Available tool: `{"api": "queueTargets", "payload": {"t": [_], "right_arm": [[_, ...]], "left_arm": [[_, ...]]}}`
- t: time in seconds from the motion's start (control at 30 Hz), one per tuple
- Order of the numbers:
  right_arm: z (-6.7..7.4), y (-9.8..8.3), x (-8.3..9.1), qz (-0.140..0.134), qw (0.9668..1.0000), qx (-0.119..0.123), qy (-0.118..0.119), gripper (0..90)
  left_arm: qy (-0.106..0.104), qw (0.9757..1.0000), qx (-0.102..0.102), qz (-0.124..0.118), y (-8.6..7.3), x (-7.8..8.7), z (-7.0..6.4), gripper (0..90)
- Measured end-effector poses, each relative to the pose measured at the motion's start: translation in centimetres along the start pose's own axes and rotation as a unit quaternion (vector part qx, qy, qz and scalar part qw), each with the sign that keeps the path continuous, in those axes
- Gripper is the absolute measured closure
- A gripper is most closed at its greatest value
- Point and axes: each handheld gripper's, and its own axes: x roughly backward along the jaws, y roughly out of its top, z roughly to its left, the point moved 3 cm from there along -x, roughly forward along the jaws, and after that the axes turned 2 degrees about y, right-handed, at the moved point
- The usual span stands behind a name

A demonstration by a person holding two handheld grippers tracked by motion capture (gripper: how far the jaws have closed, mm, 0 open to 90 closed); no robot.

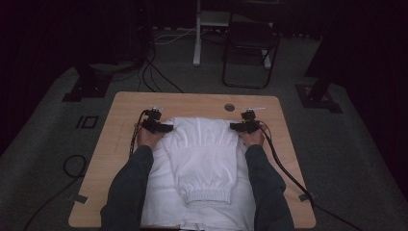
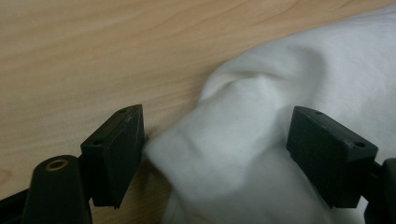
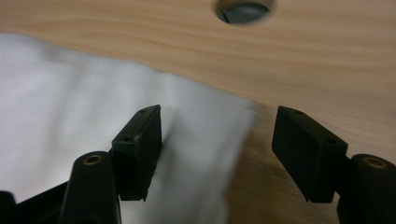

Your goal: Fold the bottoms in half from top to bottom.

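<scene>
White garment (image 1: 204, 159): near hem cut off by the high view's bottom edge; forearms cover its sides. Corner blurred beside the table hole (image 3: 243, 8).

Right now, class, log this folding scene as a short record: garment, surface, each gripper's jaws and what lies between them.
garment: white sweatshirt, folded, ribbed hem toward the person
surface: wooden table, round hole near the far edge
left gripper: jaws open, a fold of cloth between them, pads not pressing
right gripper: jaws open, the cloth's corner between them, not gripped
position: one gripper at each far corner of the folded garment
</scene>
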Motion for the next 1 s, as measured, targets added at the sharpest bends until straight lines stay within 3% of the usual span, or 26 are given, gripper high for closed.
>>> {"api": "queueTargets", "payload": {"t": [0.2,0.27,0.33,0.4,0.47,0.5,0.57,0.63,0.67,0.7,0.73,0.8,1.0], "right_arm": [[-0.4,0.0,-0.7,0.002,0.9998,-0.019,0.007,31.5],[-0.1,0.1,-0.8,0.002,0.9996,-0.019,0.022,35.9],[0.4,0.0,-0.9,0.004,0.9997,-0.004,0.023,45.0],[0.5,-0.1,-0.8,0.006,0.9998,0.005,0.017,63.6],[0.6,-0.3,-0.7,0.015,0.9997,0.010,0.019,79.1],[0.8,-0.3,-0.5,0.013,0.9996,0.017,0.019,83.7],[0.8,-0.2,-0.1,0.004,0.9996,0.022,0.016,86.0],[0.3,0.2,1.0,-0.018,0.9996,0.011,0.021,86.3],[0.1,0.4,1.5,-0.027,0.9993,0.006,0.026,86.4],[-0.3,0.6,2.2,-0.039,0.9986,-0.004,0.036,86.5],[-0.6,0.8,2.9,-0.056,0.9971,-0.010,0.051,86.6],[-0.9,1.3,4.3,-0.078,0.9944,-0.007,0.071,86.7],[-0.3,1.8,6.9,-0.105,0.9911,0.034,0.075,86.5]], "left_arm": [[-0.009,0.9998,0.016,-0.003,-0.1,-0.1,0.4,19.7],[-0.009,0.9998,0.017,-0.004,-0.1,-0.1,0.4,20.2],[-0.016,0.9998,0.012,0.000,0.0,0.0,0.3,24.5],[-0.033,0.9994,0.010,0.008,0.0,0.2,0.0,38.0],[-0.049,0.9987,0.009,0.014,0.0,0.3,-0.2,57.9],[-0.052,0.9985,0.011,0.011,0.0,0.4,-0.3,67.6],[-0.059,0.9980,0.022,-0.003,0.1,1.0,-0.2,78.2],[-0.099,0.9928,0.058,-0.034,0.4,2.2,0.5,80.6],[-0.121,0.9886,0.075,-0.052,0.5,2.9,0.9,81.3],[-0.137,0.9848,0.083,-0.067,0.7,3.6,1.2,82.1],[-0.146,0.9832,0.078,-0.075,0.8,4.3,1.3,82.4],[-0.156,0.9813,0.065,-0.091,1.1,5.4,1.0,82.5],[-0.154,0.9811,0.032,-0.112,1.4,7.5,0.2,82.0]]}}
